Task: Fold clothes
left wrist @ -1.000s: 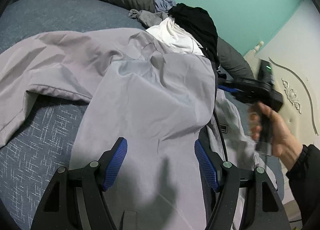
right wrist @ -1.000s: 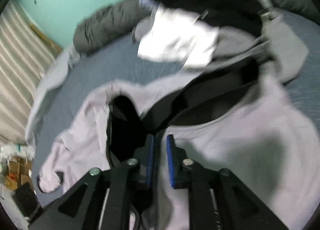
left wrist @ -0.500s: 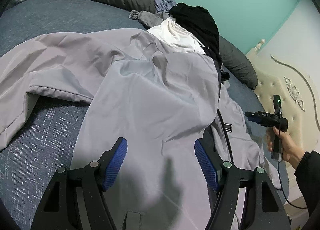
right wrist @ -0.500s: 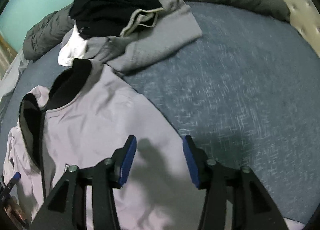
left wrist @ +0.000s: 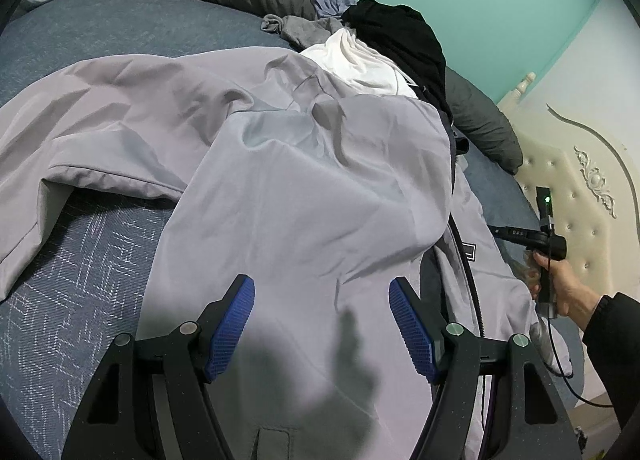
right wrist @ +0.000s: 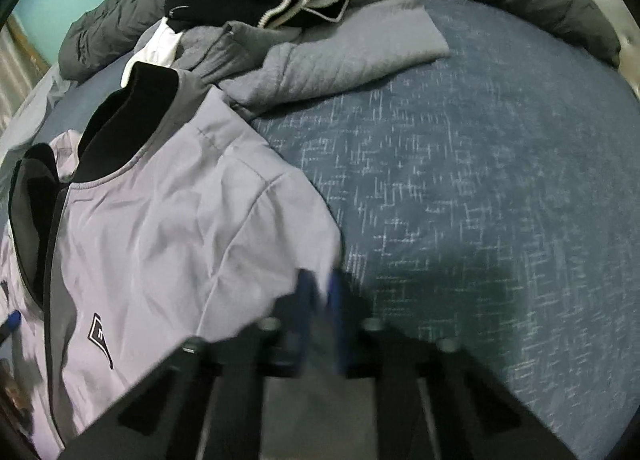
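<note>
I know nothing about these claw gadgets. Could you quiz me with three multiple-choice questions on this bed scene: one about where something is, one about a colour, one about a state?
1. Where does the pile of dark and white clothes lie?
A. at the far side of the bed, beyond the jacket
B. on the floor
C. hung on the wall

2. What colour are the pads of the left claw?
A. red
B. blue
C. yellow

3. How is the jacket's front?
A. zipped to the collar
B. unzipped, black lining showing
C. buttoned shut

Answers:
1 A: the pile of clothes sits past the light grey jacket on the bed.
2 B: the left claw has blue ribbed pads.
3 B: the right wrist view shows the collar spread apart.
</note>
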Action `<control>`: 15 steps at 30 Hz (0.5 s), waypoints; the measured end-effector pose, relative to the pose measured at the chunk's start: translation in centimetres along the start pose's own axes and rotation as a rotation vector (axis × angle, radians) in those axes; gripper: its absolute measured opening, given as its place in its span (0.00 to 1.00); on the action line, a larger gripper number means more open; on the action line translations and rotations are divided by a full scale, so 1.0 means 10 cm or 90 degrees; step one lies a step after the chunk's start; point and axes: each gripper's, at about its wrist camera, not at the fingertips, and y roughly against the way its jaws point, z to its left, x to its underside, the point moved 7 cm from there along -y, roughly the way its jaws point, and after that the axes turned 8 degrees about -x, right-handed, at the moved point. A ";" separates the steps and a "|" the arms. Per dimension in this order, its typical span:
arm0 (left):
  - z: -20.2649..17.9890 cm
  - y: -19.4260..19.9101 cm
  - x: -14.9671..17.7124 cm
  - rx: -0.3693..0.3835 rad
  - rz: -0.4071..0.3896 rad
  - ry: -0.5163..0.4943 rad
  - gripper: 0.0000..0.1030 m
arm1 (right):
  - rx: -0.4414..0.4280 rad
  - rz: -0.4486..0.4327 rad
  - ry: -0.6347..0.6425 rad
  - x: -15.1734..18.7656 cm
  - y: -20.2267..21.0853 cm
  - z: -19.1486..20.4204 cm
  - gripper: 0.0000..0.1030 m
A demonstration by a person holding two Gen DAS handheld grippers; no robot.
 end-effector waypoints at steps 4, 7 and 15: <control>-0.01 0.00 0.00 -0.003 -0.002 -0.002 0.71 | 0.034 -0.041 0.013 -0.10 0.20 -0.01 0.02; 0.00 0.00 0.00 -0.004 -0.003 -0.003 0.71 | 0.077 -0.077 0.021 -0.23 0.42 -0.12 0.02; 0.02 -0.01 0.00 -0.002 0.000 -0.004 0.71 | 0.228 -0.109 0.035 -0.60 0.76 -0.51 0.02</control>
